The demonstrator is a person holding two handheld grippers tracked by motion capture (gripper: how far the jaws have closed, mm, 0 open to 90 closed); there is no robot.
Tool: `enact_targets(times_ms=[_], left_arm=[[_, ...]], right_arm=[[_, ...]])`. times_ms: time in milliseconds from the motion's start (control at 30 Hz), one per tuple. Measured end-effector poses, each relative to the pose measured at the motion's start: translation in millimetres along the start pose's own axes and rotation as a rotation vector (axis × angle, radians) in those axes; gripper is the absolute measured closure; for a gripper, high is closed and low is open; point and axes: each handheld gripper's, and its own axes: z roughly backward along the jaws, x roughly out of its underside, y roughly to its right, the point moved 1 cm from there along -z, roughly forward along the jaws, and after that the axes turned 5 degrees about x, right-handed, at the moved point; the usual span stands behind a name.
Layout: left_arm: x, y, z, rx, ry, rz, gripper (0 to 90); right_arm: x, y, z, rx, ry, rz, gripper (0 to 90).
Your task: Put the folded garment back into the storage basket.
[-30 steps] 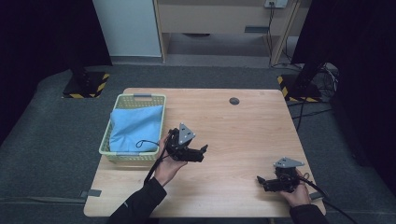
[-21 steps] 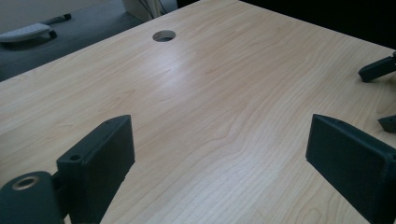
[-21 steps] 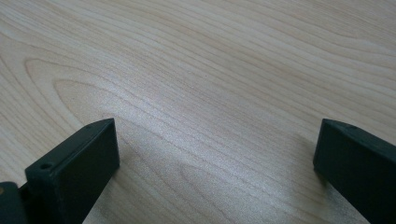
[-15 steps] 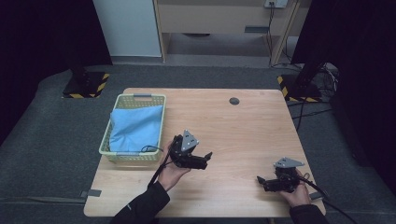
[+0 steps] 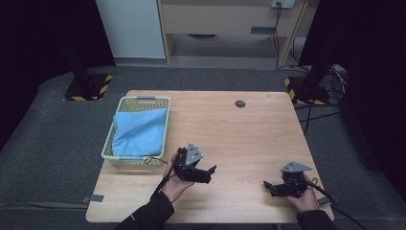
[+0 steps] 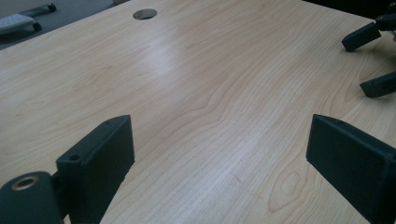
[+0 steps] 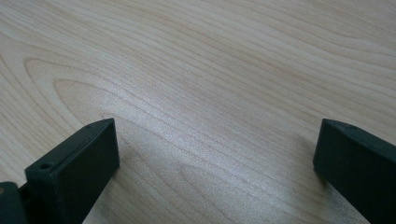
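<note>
left gripper (image 5: pixel 210 171) spread beside basket (image 5: pixel 158 101) holding blue cloth (image 5: pixel 139 132); right gripper (image 5: pixel 266 186) spread; bare table (image 5: pixel 230 134) between.

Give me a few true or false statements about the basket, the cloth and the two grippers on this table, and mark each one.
1. The blue cloth lies in the basket. True.
2. The left hand-held gripper grips the cloth. False: its jaws are open and empty over bare table.
3. The right hand-held gripper is open. True.
4. The basket sits at the table's right edge. False: it sits at the left.
</note>
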Motion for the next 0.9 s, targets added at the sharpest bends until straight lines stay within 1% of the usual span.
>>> enact_targets(times_ms=[267, 400, 500, 600, 800, 900], left_arm=[[9.3, 4.9, 2.8, 0.005, -0.006, 0.006, 7.2], [12.2, 4.5, 7.0, 0.009, -0.01, 0.013, 7.2], [15.3, 4.4, 9.0, 0.003, -0.009, 0.018, 7.2], [18.9, 4.4, 10.5, -0.003, -0.017, 0.018, 7.2], [24.7, 2.8, 13.1, -0.003, -0.032, 0.032, 7.2], [27.3, 1.3, 15.2, -0.011, -0.035, 0.037, 7.2]], right_arm=[[0.1, 0.1, 0.0, 0.0, 0.0, 0.001, 0.3], [0.1, 0.1, 0.0, 0.0, 0.0, 0.001, 0.3], [0.1, 0.2, 0.1, 0.0, 0.0, 0.003, 0.3], [0.1, 0.3, 0.1, -0.001, 0.0, 0.003, 0.3], [0.1, 0.3, 0.1, -0.001, 0.0, 0.004, 0.3], [0.2, 0.3, 0.2, -0.001, 0.0, 0.004, 0.3]])
